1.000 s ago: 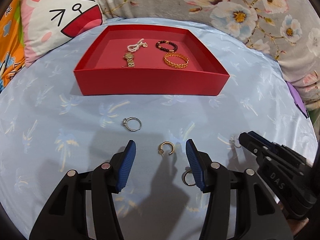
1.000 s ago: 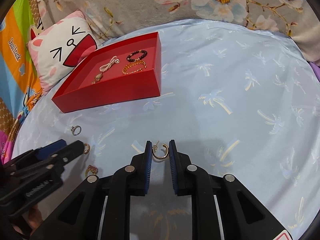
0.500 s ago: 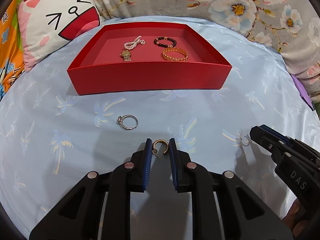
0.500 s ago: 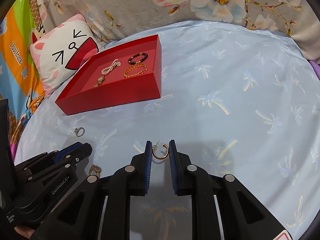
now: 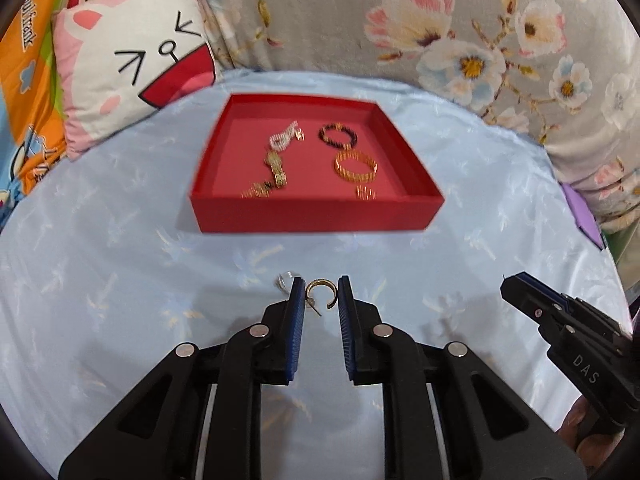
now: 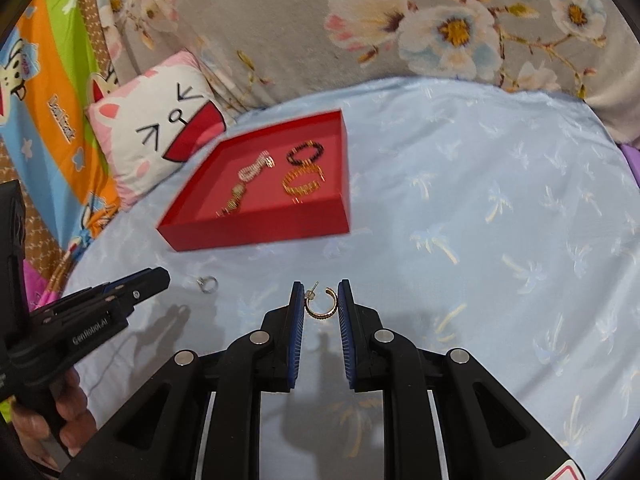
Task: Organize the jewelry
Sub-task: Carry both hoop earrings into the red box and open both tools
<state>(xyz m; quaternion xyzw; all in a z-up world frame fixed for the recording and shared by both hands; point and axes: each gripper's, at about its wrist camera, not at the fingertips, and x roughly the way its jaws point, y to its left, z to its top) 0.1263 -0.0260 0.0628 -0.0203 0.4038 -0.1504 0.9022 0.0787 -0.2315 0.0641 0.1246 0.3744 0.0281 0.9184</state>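
Note:
My left gripper (image 5: 320,294) is shut on a gold hoop earring (image 5: 320,286) and holds it above the blue bedsheet. My right gripper (image 6: 320,302) is shut on a second gold hoop earring (image 6: 320,308), also lifted. Ahead stands the red tray (image 5: 316,214), which also shows in the right wrist view (image 6: 260,226). It holds a pearl bracelet (image 5: 285,138), a gold watch (image 5: 274,172), a dark bead bracelet (image 5: 338,136), a gold bangle (image 5: 355,166) and a small gold piece (image 5: 365,192). A silver ring (image 6: 207,283) lies on the sheet.
A cat-face pillow (image 5: 136,64) leans behind the tray at the left. A floral blanket (image 5: 460,40) runs along the back. The other gripper shows at the right edge of the left wrist view (image 5: 568,332) and at the left of the right wrist view (image 6: 88,312).
My left gripper shut on the gold hoop earring and lifted it off the sheet. Both grippers have risen, so the tray looks farther and its floor shows more. The right one kept its earring.

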